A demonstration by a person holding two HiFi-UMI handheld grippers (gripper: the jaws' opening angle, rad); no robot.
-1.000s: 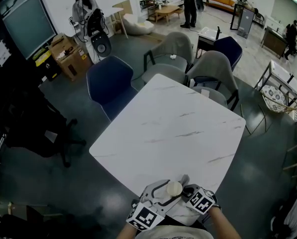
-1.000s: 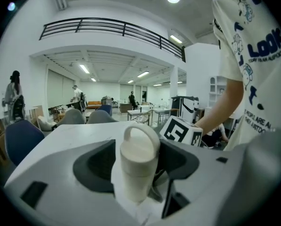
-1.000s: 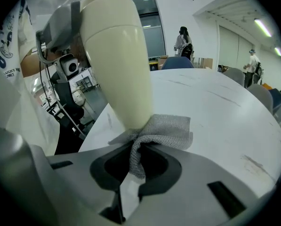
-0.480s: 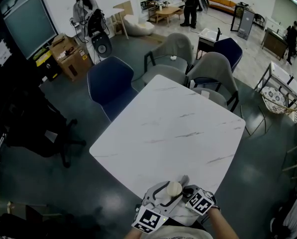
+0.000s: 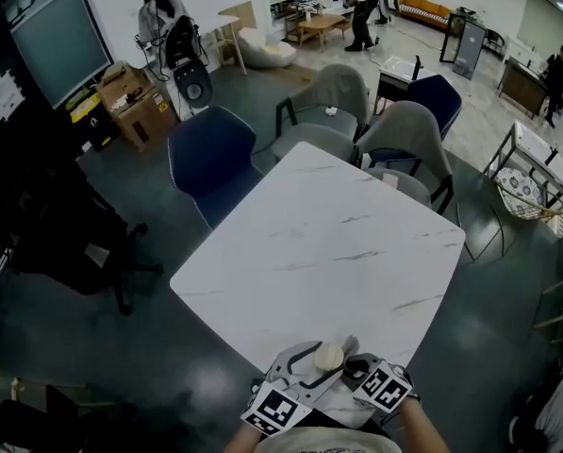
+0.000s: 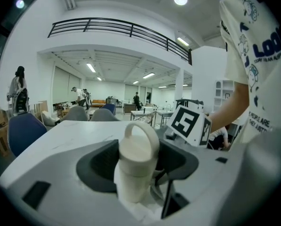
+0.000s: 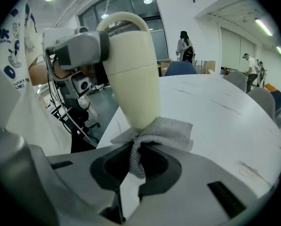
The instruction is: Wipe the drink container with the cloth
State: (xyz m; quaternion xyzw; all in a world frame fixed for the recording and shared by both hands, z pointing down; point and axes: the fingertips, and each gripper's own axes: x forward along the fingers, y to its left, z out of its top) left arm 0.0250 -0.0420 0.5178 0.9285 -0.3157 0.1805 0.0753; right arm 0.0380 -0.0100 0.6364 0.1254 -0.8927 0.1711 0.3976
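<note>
Hardly anything moves since before — left gripper (image 6: 136,166) clamps the drink container (image 7: 131,74), right gripper (image 7: 136,166) pinches the cloth (image 7: 166,133); best to rub along its wall, firmly.

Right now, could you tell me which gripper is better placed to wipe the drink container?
Right. The right gripper is shut on the cloth, which touches the drink container low down; the left gripper clamps that container and should probably just steady it.
</note>
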